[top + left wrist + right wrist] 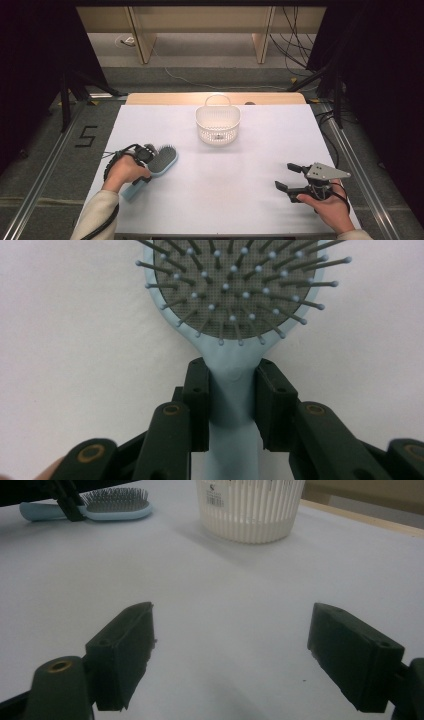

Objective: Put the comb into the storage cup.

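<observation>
A light blue hairbrush (162,160) with a dark bristle pad lies bristles up on the white table at the front left. My left gripper (149,169) is shut on its handle just below the head. In the left gripper view both pads (199,400) press the sides of the handle (232,440), and the brush head (235,285) is beyond them. My right gripper (284,176) is at the front right, open, with nothing between its fingers. In the right gripper view the gap of the right gripper (230,650) shows bare table, with the hairbrush (117,502) far off.
A white slatted basket (217,131) with a handle stands at the middle back of the table (225,200); it appears in the right gripper view as well, basket (250,510). Black frames and cables flank the table on both sides.
</observation>
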A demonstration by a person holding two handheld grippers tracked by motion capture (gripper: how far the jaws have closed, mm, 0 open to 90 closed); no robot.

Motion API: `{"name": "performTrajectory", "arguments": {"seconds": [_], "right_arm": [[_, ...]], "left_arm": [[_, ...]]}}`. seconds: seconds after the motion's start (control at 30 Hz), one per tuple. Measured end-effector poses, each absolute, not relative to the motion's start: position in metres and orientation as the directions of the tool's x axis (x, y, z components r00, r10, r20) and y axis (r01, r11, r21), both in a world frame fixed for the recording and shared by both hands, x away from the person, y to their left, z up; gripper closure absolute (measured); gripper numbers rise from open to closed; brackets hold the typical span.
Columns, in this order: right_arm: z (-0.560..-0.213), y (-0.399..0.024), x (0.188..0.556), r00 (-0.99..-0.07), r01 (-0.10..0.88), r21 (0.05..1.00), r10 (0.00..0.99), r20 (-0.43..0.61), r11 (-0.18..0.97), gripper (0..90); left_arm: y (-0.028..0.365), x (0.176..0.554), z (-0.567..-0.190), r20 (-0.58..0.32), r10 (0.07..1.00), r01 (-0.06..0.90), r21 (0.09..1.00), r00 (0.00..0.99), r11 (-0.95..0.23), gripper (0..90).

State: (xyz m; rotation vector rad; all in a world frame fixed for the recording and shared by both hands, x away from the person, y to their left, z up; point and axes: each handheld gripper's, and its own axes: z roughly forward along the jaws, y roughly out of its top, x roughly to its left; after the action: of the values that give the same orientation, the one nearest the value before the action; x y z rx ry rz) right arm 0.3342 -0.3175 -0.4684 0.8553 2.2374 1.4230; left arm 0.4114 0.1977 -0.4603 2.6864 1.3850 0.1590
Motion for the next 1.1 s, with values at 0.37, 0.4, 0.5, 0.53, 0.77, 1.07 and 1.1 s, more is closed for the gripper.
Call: {"name": "performTrajectory", "arguments": {"seconds": [0.37,0.4,0.5,0.53,0.77,1.07,1.1], "right_arm": [[-0.468,-0.318,0.334,-0.755,0.298,0.902,0.655,0.023,0.312,19.6],[-0.468,-0.318,0.334,-0.755,0.298,0.902,0.655,0.024,0.312,19.6],[-0.468,-0.318,0.334,-0.755,0.300,0.901,0.655,0.024,0.313,19.6],[-0.468,-0.318,0.334,-0.755,0.299,0.902,0.656,0.024,0.312,19.7],[-0.468,-0.318,0.334,-0.754,0.298,0.904,0.656,0.025,0.307,19.6],[-0.467,-0.319,0.334,-0.754,0.292,0.907,0.656,0.023,0.304,19.5],[-0.467,-0.319,0.333,-0.754,0.294,0.907,0.657,0.024,0.303,19.4]], "left_arm": [[0.201,0.408,-0.458,0.043,0.814,0.797,0.182,0.579,-0.576,69.9],[0.201,0.407,-0.456,0.046,0.819,0.798,0.196,0.573,-0.569,69.9],[0.202,0.405,-0.452,0.050,0.815,0.788,0.223,0.578,-0.573,69.9],[0.202,0.405,-0.451,0.046,0.818,0.789,0.237,0.573,-0.567,69.9],[0.203,0.397,-0.441,0.074,0.835,0.762,0.369,0.546,-0.531,69.9],[0.202,0.384,-0.435,0.095,0.849,0.713,0.500,0.520,-0.492,69.9],[0.202,0.382,-0.436,0.103,0.851,0.706,0.511,0.515,-0.490,69.9]]}}
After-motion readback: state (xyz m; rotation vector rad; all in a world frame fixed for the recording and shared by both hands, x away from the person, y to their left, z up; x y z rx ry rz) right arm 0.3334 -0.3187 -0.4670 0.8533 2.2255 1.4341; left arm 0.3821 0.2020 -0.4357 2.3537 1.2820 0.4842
